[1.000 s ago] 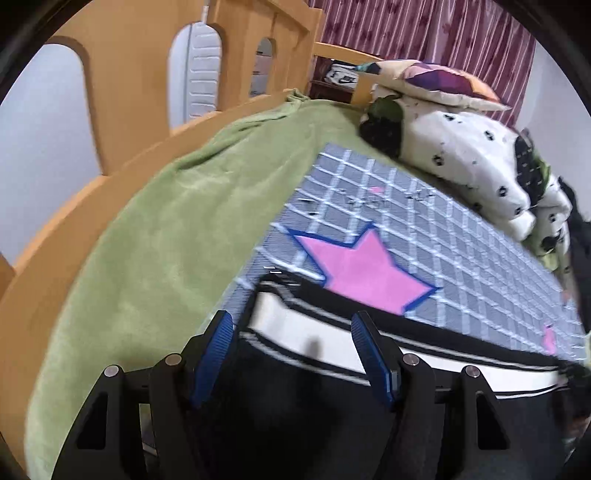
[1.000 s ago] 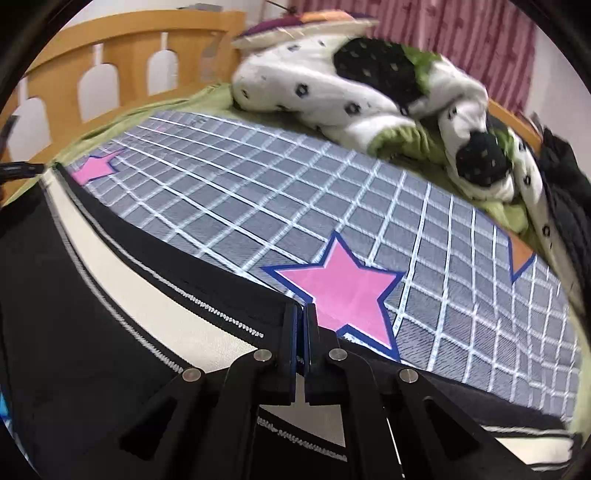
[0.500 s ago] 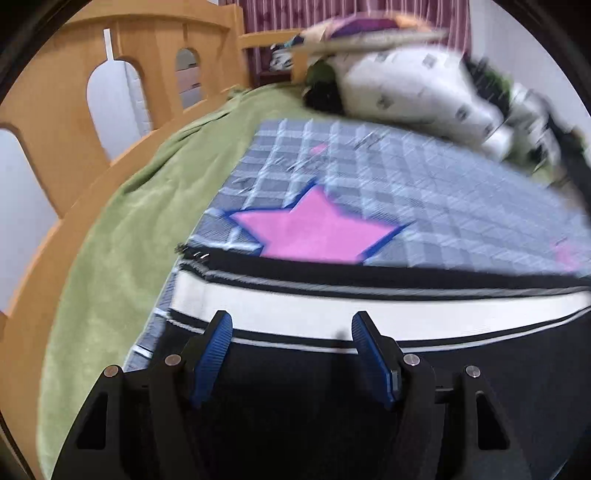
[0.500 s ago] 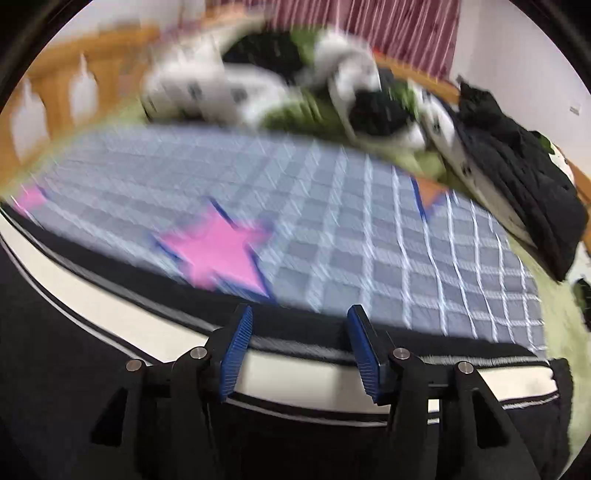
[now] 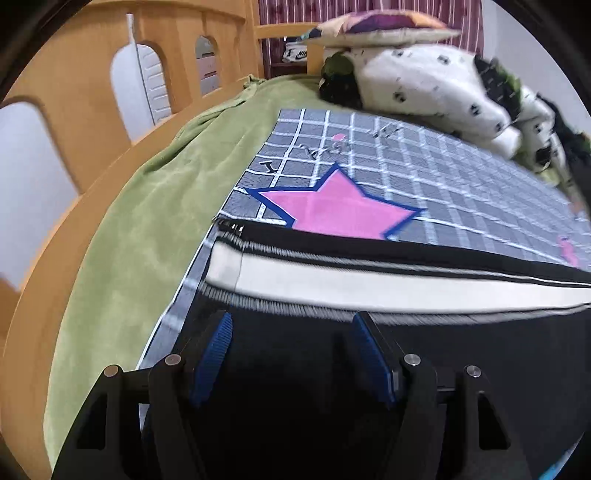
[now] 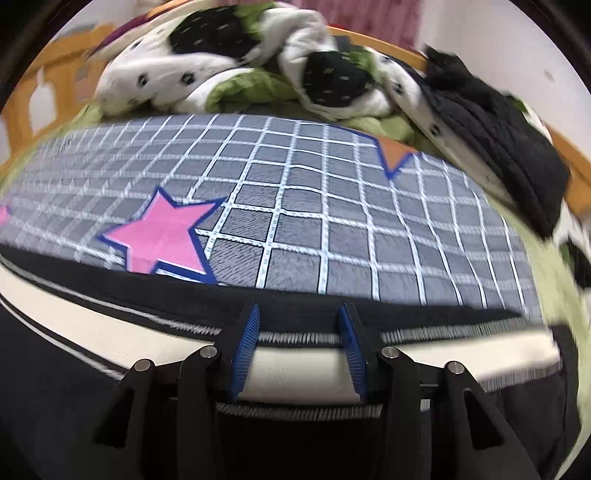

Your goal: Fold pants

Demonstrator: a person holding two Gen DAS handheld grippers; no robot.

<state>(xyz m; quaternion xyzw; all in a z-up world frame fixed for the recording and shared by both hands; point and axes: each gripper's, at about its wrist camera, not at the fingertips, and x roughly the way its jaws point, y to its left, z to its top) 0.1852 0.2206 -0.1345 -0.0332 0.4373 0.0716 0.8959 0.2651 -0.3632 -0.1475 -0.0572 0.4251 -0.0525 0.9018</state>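
Black pants (image 5: 424, 354) with a broad white side stripe (image 5: 369, 286) lie flat on a grey checked blanket (image 5: 424, 166) with pink stars. My left gripper (image 5: 291, 326) is open and empty, just above the black fabric near the pants' left end. In the right wrist view the same pants (image 6: 74, 387) span the bottom. My right gripper (image 6: 299, 319) is open and empty over the white stripe (image 6: 303, 376) near the pants' right end. Both views are a little blurred.
A green bedsheet (image 5: 140, 236) and a wooden bed rail (image 5: 74, 155) run along the left. A bundled white, black and green duvet (image 6: 240, 70) and a pillow (image 5: 373, 27) lie at the far end. A dark garment (image 6: 498, 125) lies at the right edge.
My right gripper was shut on the pants' edge a second ago; it has opened and let go. Both grippers have shifted over the pants, which now lie flat.
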